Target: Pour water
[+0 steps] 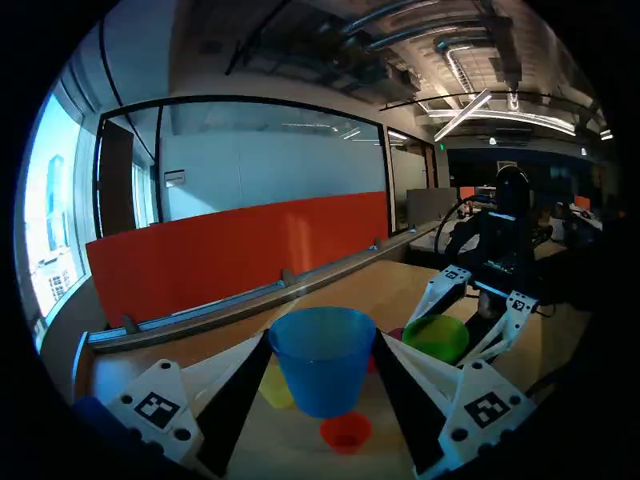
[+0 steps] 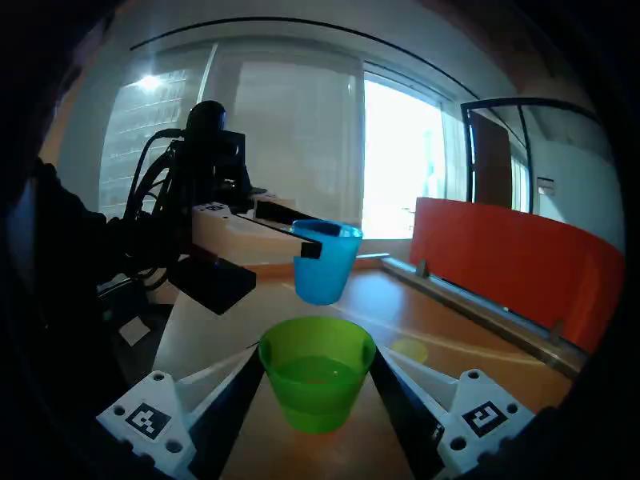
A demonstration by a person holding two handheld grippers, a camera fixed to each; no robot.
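Observation:
In the left gripper view, my left gripper is shut on a blue cup, held upright above the wooden table. Farther right, the right gripper holds a green cup. In the right gripper view, my right gripper is shut on the green cup, upright, with liquid in its lower part. Beyond it the left gripper carries the blue cup in the air, slightly tilted.
Under the blue cup a yellow cup and an orange cup stand on the table, with a pink object behind. An orange partition and a metal rail edge the table's far side. A yellow disc lies on the table.

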